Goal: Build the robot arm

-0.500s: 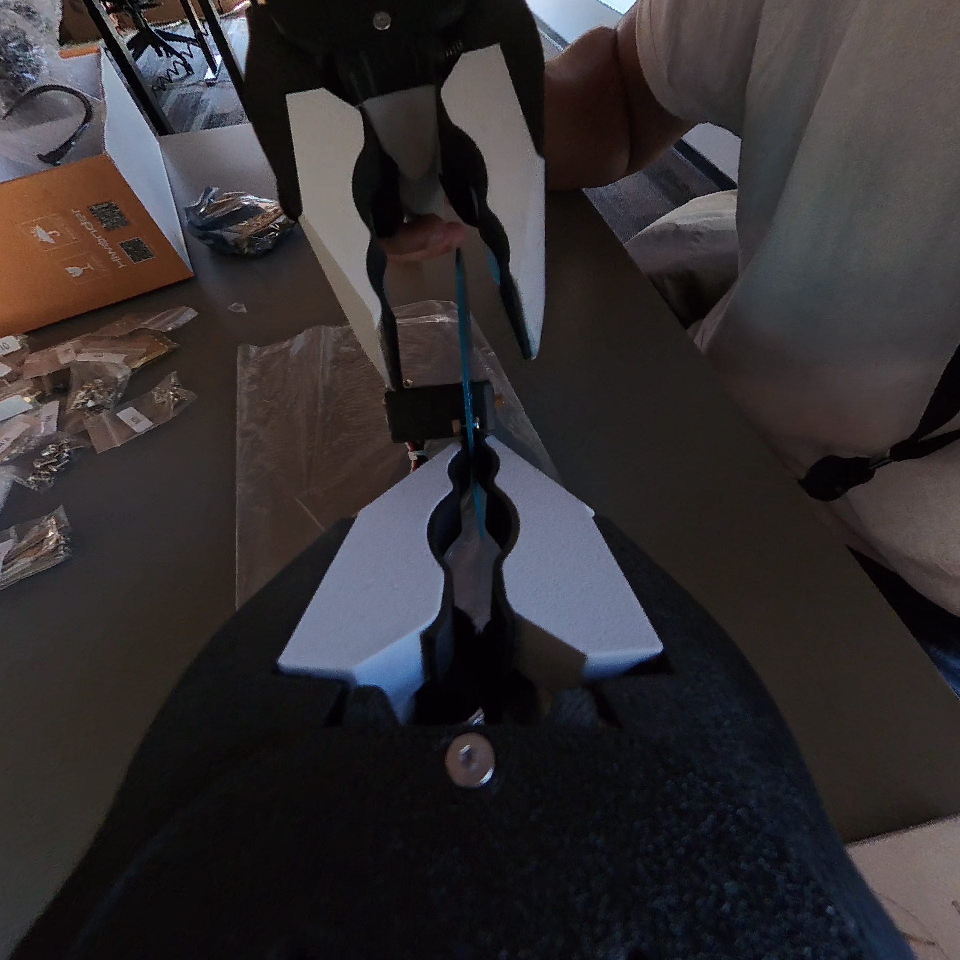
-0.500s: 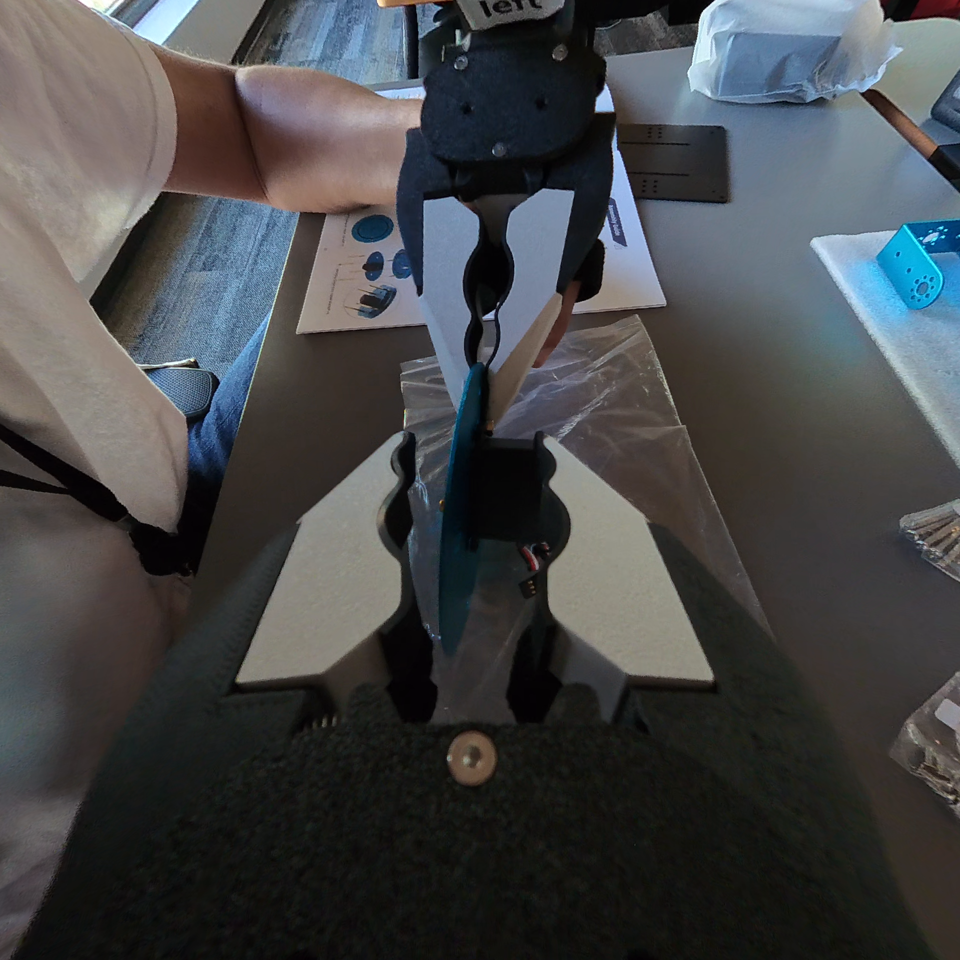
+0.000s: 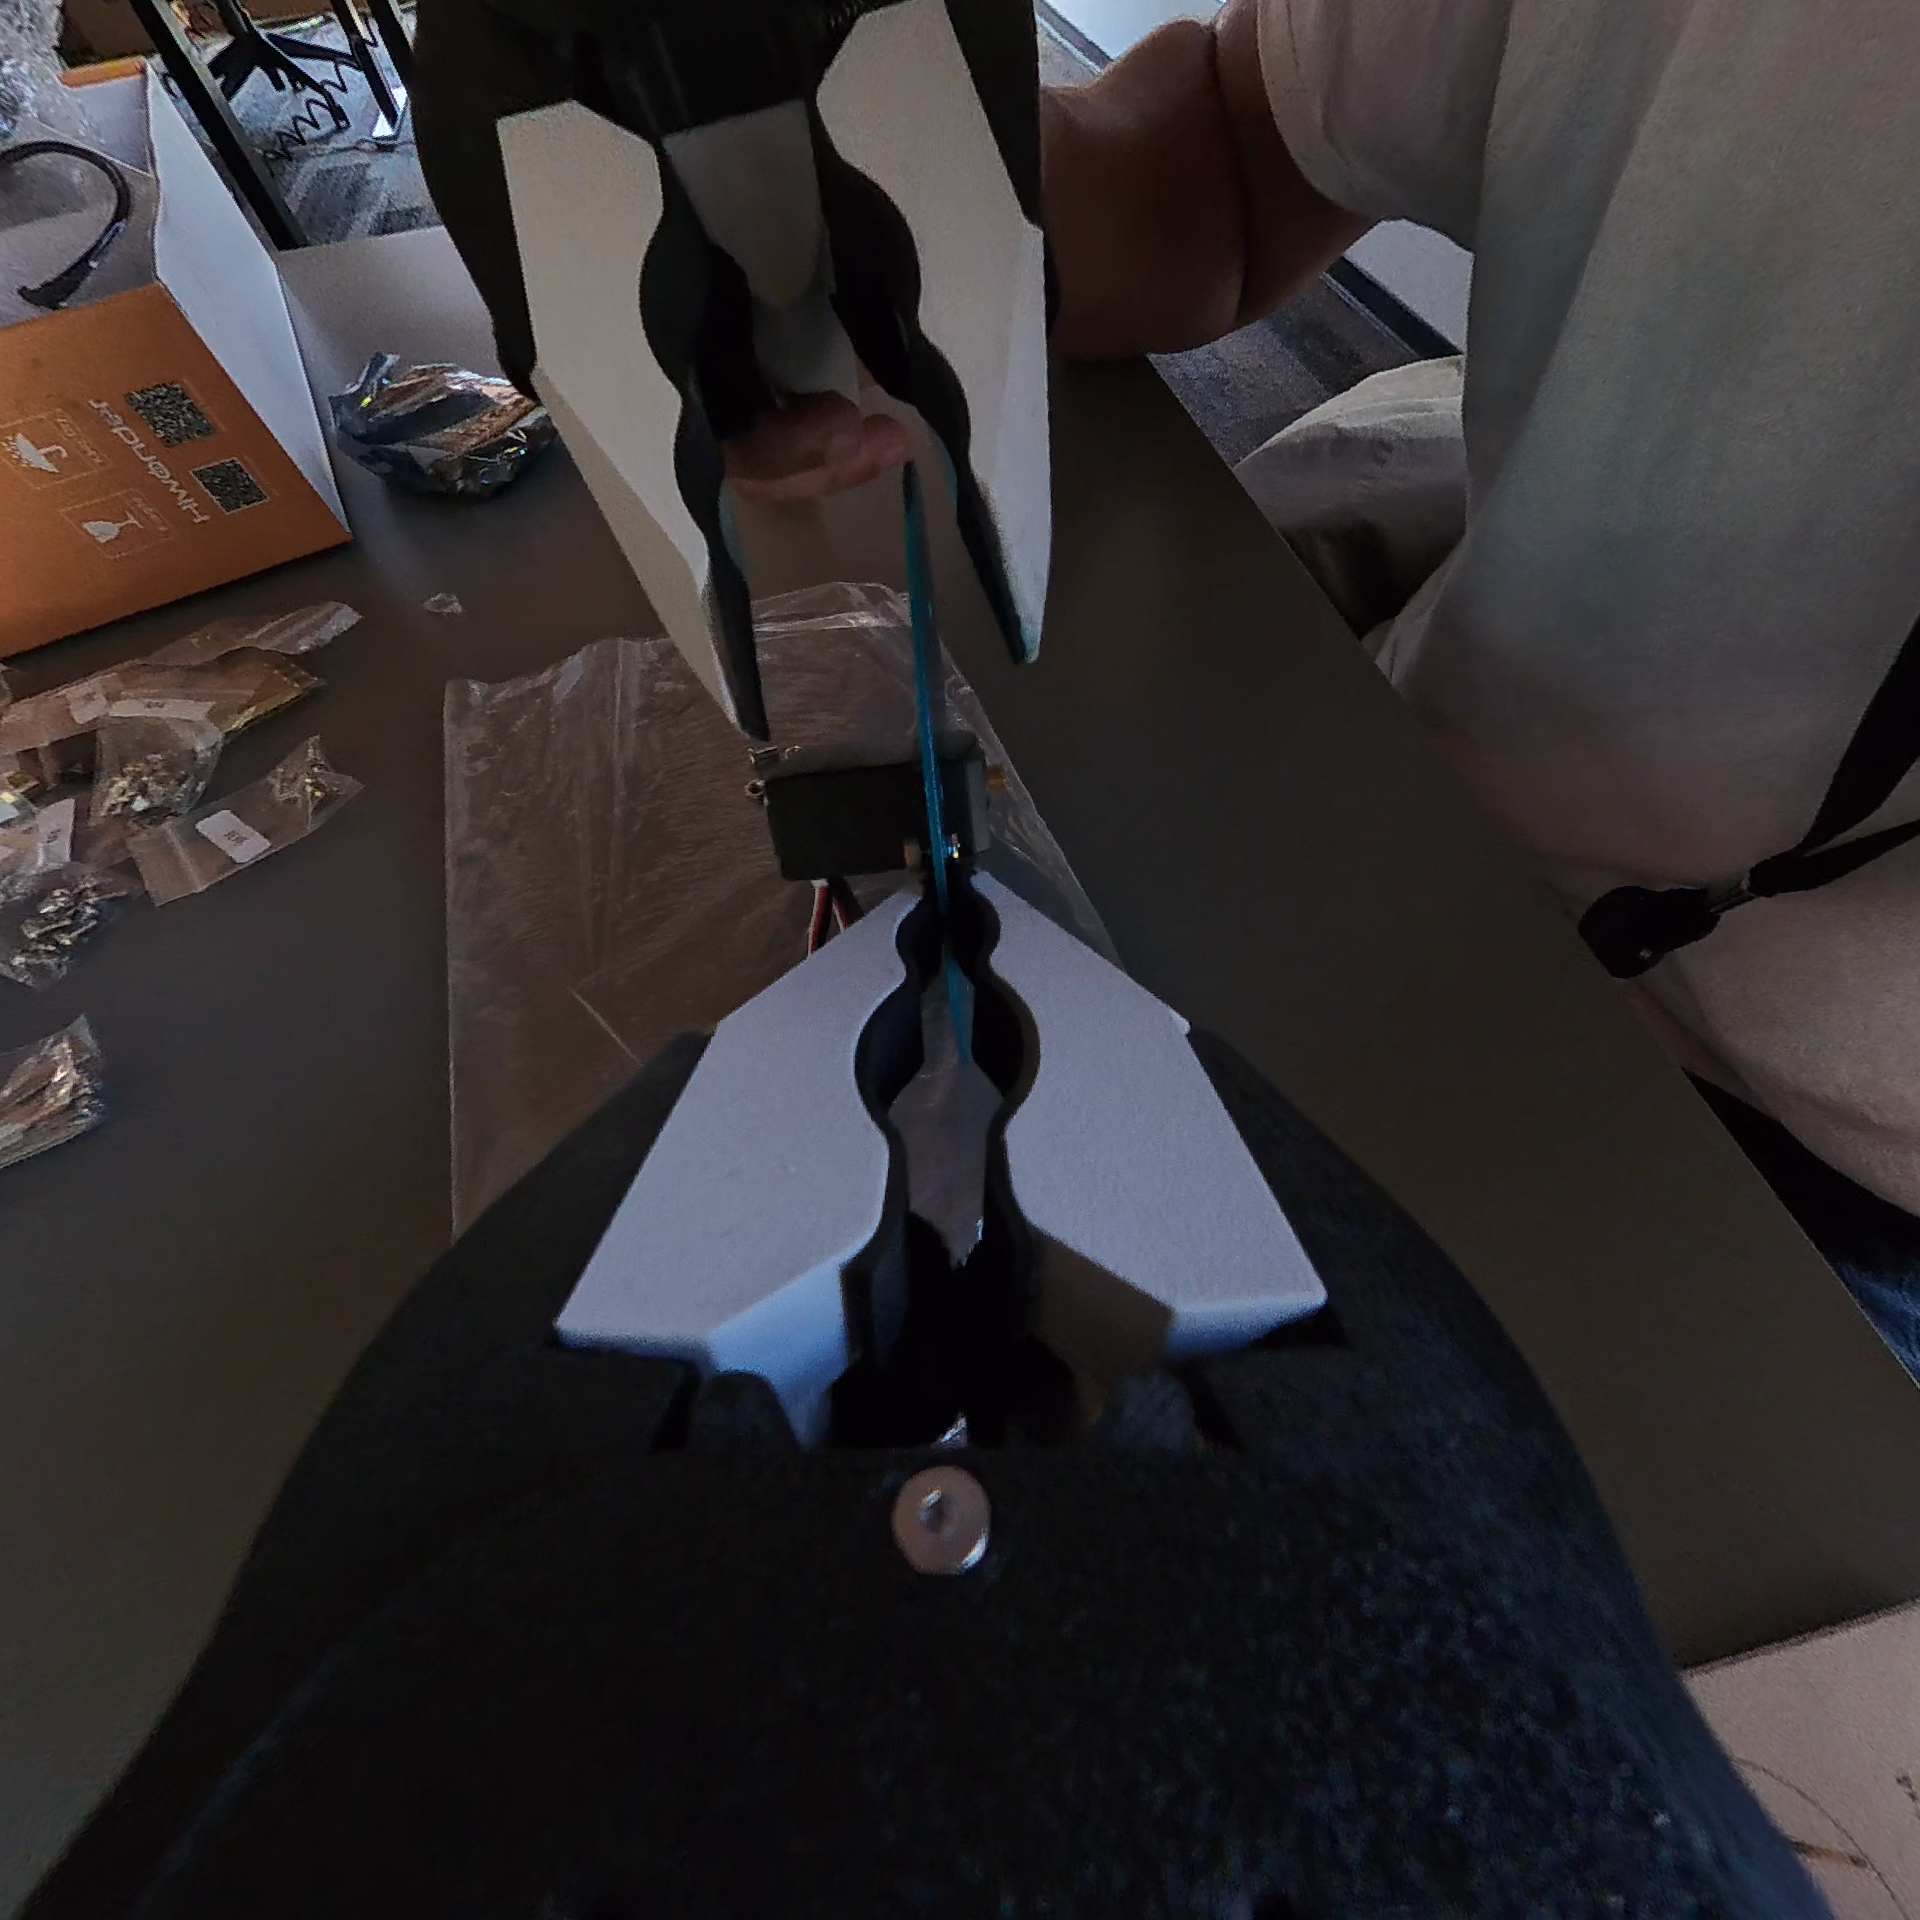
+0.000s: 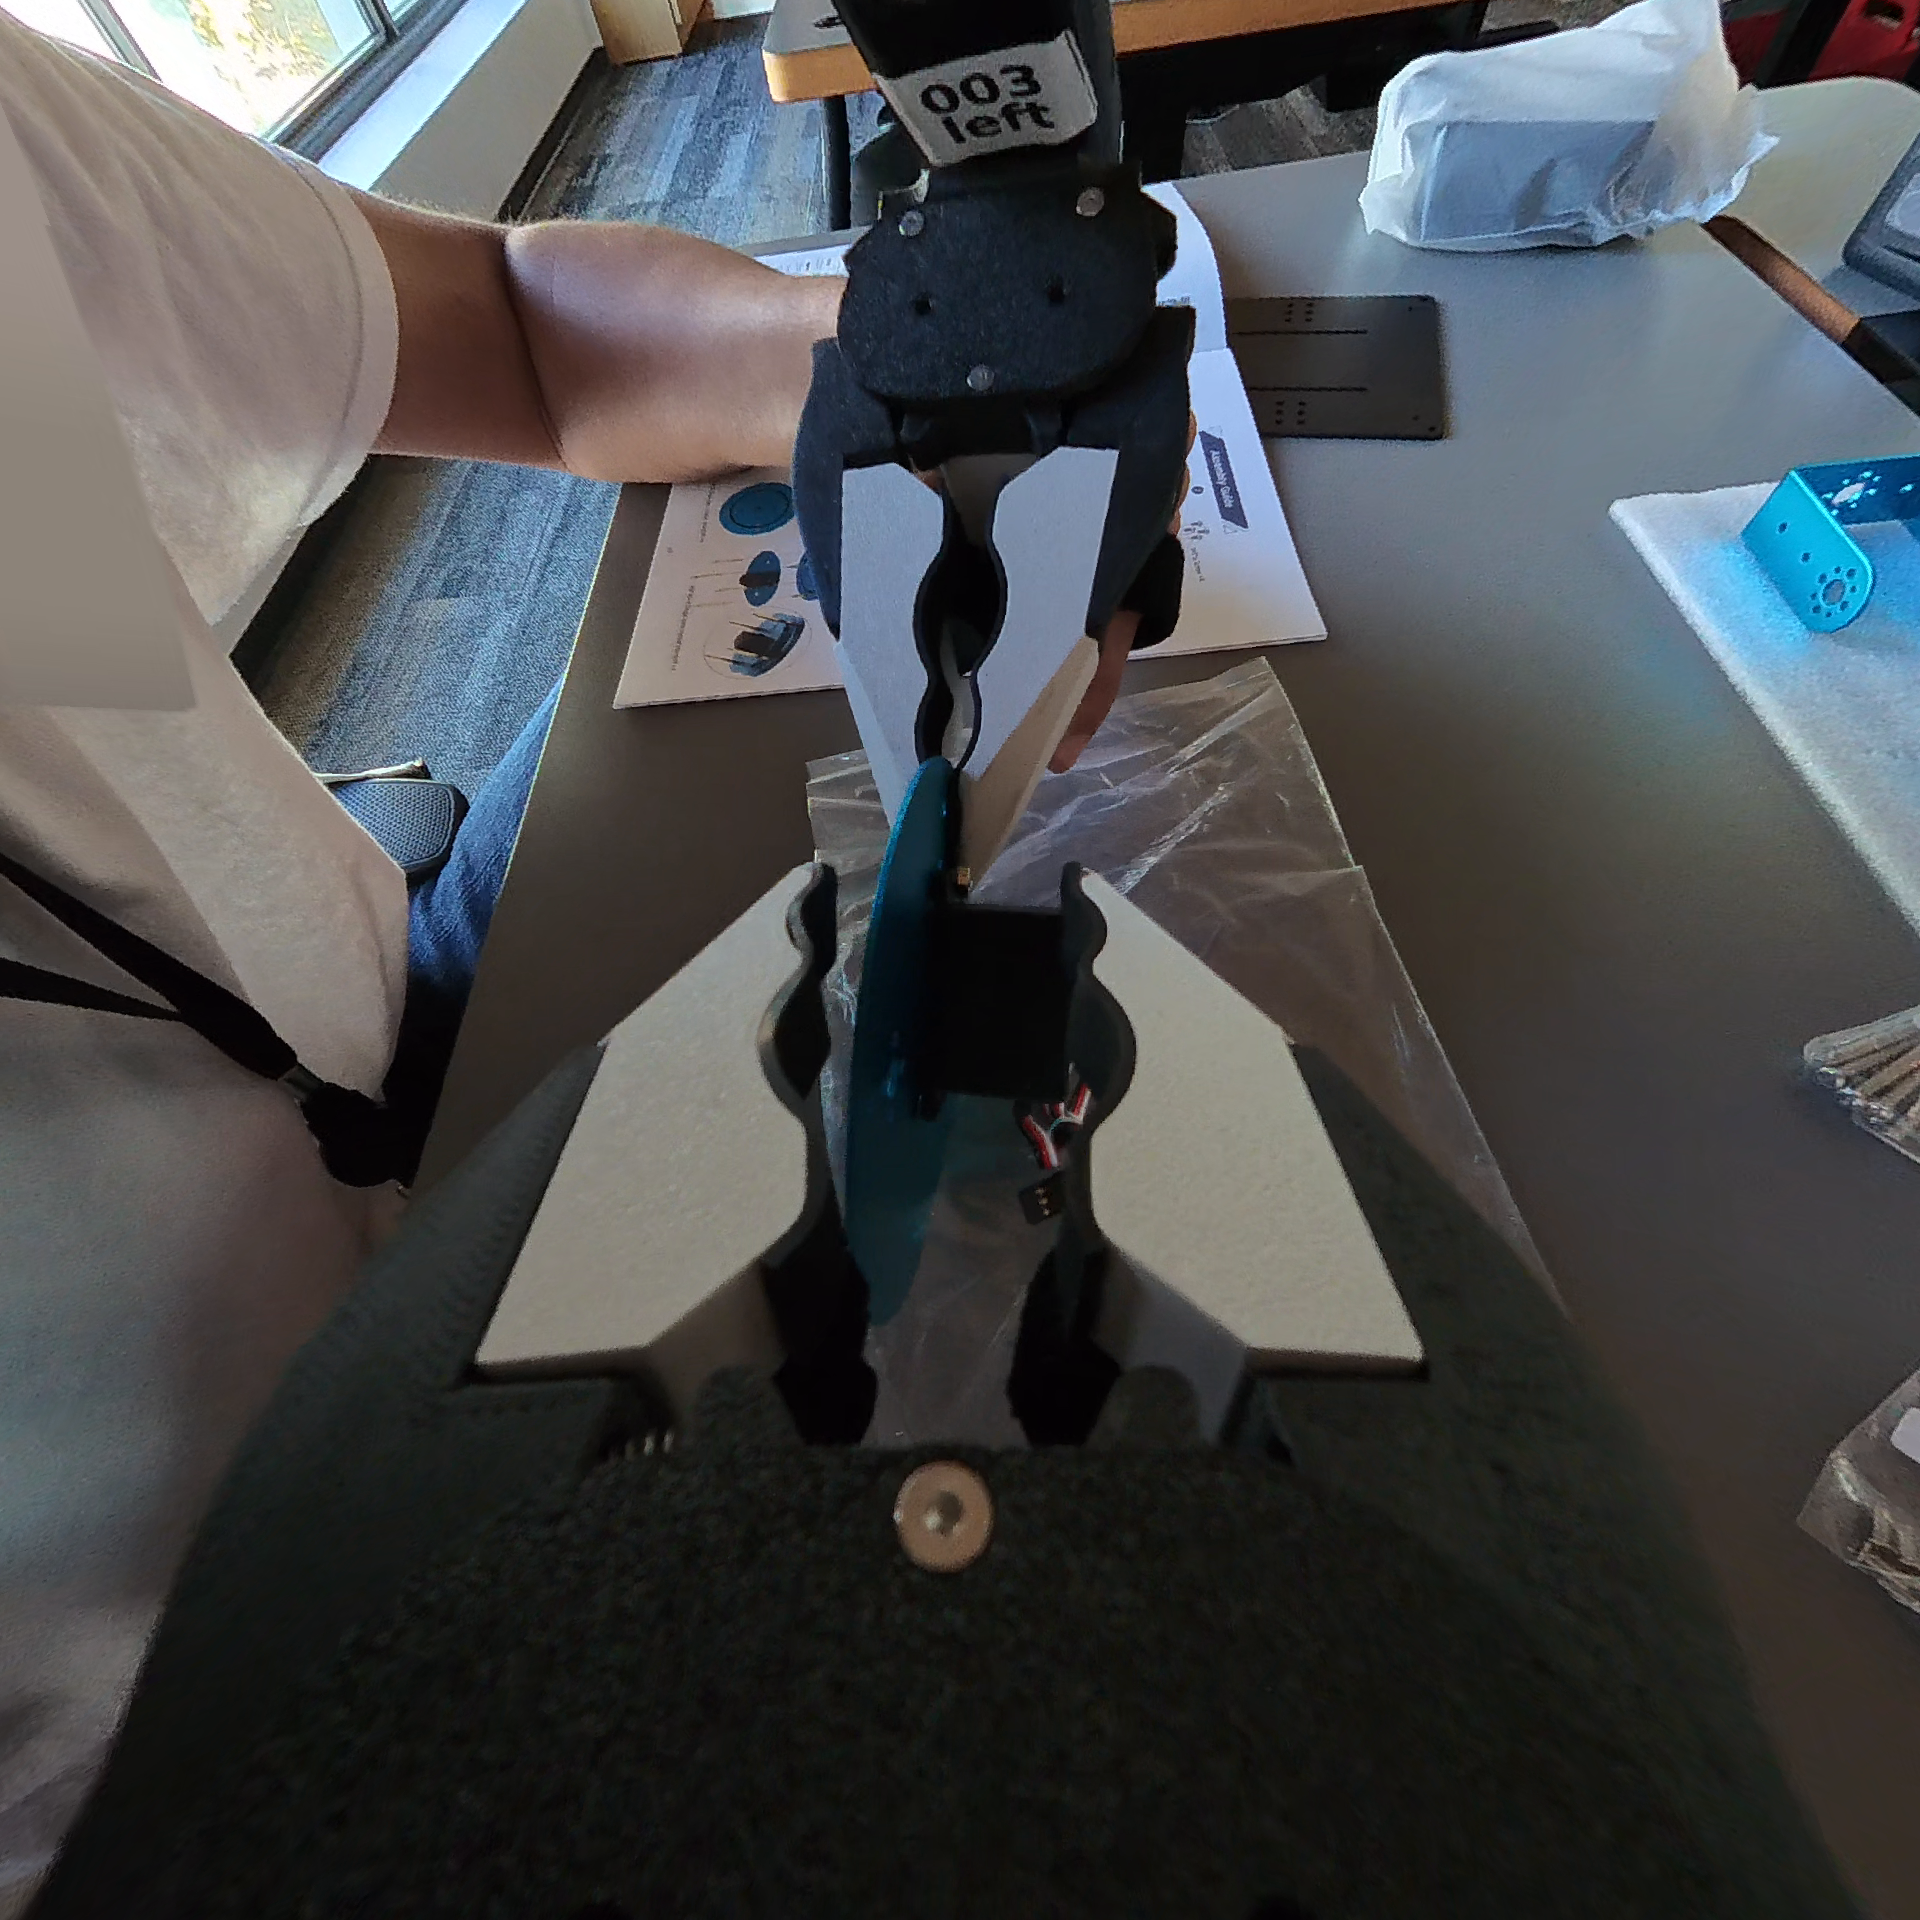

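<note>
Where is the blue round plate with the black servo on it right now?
The blue plate is held edge-up above the clear plastic bag, its far edge pinched by the left gripper, between the right gripper's open fingers.

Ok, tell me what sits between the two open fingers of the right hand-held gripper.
In the right wrist view, a blue disc held edge-on with a black servo block on it, plus clear plastic bag beneath.

teal disc (image 4: 902,1039), black servo (image 4: 1003,997), orange box (image 3: 135,468), grey table (image 4: 1558,831)

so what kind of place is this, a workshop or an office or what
Probably an office or lab desk set up for kit assembly: a grey table holding an assembly guide sheet, small bags of screws and an orange kit box, with carpeted floor beyond.
</note>
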